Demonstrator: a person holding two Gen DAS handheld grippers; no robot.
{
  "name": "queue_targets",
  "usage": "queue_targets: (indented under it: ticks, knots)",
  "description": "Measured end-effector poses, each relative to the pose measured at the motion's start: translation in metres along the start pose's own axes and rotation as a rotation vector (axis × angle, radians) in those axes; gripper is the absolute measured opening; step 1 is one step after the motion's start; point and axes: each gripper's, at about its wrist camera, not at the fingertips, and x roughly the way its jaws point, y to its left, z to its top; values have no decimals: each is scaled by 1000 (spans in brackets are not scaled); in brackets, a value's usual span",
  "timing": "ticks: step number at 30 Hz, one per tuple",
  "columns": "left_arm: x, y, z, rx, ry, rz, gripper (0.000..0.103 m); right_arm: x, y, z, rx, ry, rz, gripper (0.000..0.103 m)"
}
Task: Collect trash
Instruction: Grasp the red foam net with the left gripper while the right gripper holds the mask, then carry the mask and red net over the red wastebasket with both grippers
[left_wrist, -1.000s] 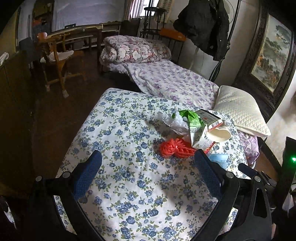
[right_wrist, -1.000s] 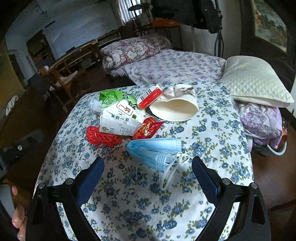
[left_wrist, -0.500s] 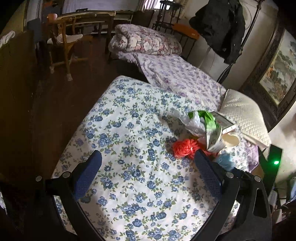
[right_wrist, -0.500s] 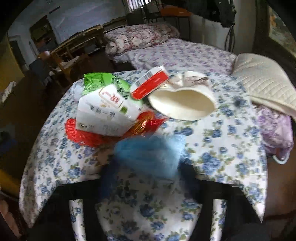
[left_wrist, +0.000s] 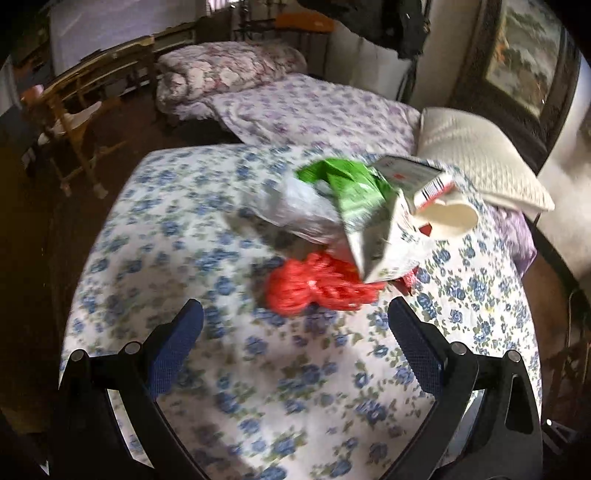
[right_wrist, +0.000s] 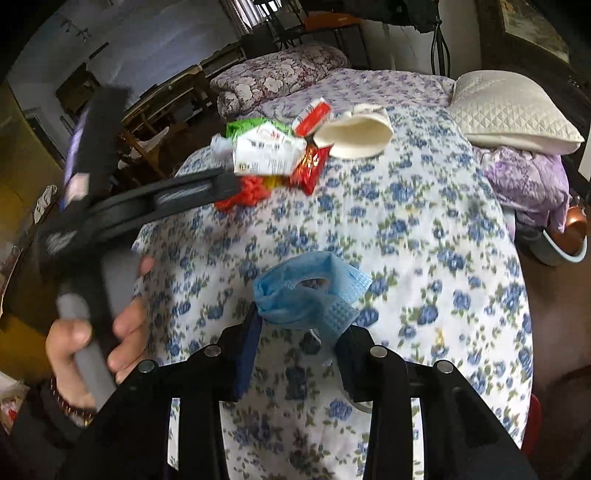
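A blue face mask (right_wrist: 310, 291) hangs bunched between the pads of my right gripper (right_wrist: 301, 321), lifted off the flowered tablecloth (right_wrist: 424, 229); the jaws are still closing on it. Farther back lies a trash pile: a white carton (right_wrist: 266, 155), red mesh netting (right_wrist: 247, 190), a red wrapper (right_wrist: 310, 166), a red-and-white box (right_wrist: 312, 116) and a white paper cup (right_wrist: 354, 136). My left gripper (left_wrist: 294, 306) stands open just short of the red mesh netting (left_wrist: 314, 284), with nothing between its fingers. Behind the netting are the carton (left_wrist: 384, 236), a green wrapper (left_wrist: 351, 184) and a clear plastic bag (left_wrist: 295, 206).
A person's hand (right_wrist: 122, 325) holds the left gripper's handle at the table's left edge. A quilted pillow (left_wrist: 476, 155) and a bed (left_wrist: 314, 107) lie behind the table. A wooden chair (left_wrist: 70, 122) stands at the far left. A basin (right_wrist: 565, 240) sits on the floor to the right.
My right gripper closed on the blue mask and lifted it off the cloth, pulling back from the pile. My left gripper swung right and lower, up to the red netting.
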Motion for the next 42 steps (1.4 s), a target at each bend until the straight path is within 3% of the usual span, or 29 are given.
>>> queue_targets:
  ticks: [5, 10, 15, 16, 18, 25, 32, 42]
  knots:
    - [24, -8, 1, 38, 58, 13, 96, 5, 2, 4, 5, 0, 23, 38]
    - [35, -8, 8, 23, 39, 9, 95, 9, 0, 6, 11, 9, 34, 38]
    - [40, -4, 11, 18, 25, -14, 53, 16, -3, 6, 21, 19, 31, 38]
    - [39, -5, 10, 29, 20, -11, 50, 17, -3, 6, 20, 21, 29, 38]
    - [36, -3, 9, 31, 15, -15, 34, 17, -2, 6, 15, 18, 30, 38]
    - [-25, 5, -6, 4, -47, -58, 34, 8, 8, 7, -9, -18, 41, 38]
    - [-116, 17, -57, -60, -131, -115, 34, -15, 13, 1, -9, -83, 45, 38]
    - [-140, 15, -108, -67, -95, -124, 34, -31, 33, -25, -33, -120, 25, 38]
